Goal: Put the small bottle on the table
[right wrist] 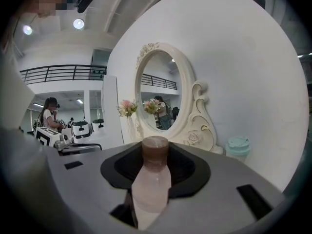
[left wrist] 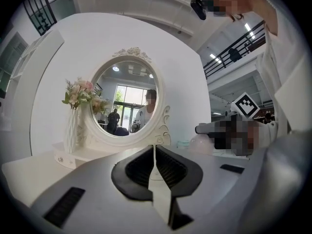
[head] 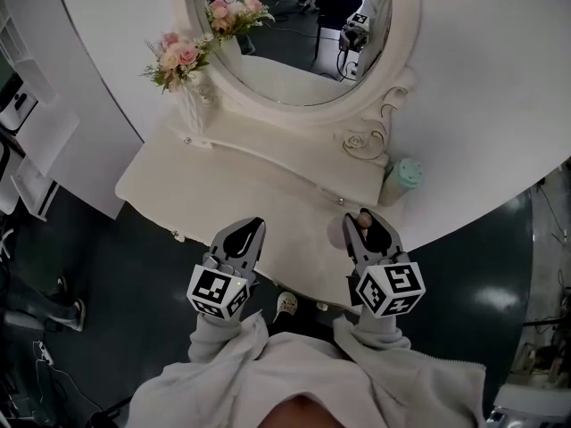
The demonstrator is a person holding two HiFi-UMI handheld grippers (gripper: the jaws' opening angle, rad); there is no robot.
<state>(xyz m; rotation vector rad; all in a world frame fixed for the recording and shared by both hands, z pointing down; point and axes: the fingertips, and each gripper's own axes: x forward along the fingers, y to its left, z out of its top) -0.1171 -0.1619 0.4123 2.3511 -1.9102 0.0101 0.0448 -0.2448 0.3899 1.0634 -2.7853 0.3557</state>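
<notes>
My right gripper [head: 365, 223] is clamped on the small bottle [right wrist: 151, 178], a pale pink translucent one with a brown round cap. The bottle sits between the 2 black pads, its cap pointing forward past the jaw tips toward the mirror and its body running back into the jaw throat. From the head view, it is over the front part of the cream-white dressing table [head: 268, 196], toward the table's right side. I cannot tell whether the bottle touches the tabletop.

My left gripper [left wrist: 155, 151] holds nothing. Its 2 ribbed black pads stand together with only a thin slit between them, and it is over the table's front edge, well apart from the right one.

Behind them stands the oval mirror in an ornate cream frame [head: 379, 105]. A white vase of pink flowers [head: 183, 65] stands at the mirror's left, and a mint-green lidded cup [head: 403, 182] near the table's right end.
</notes>
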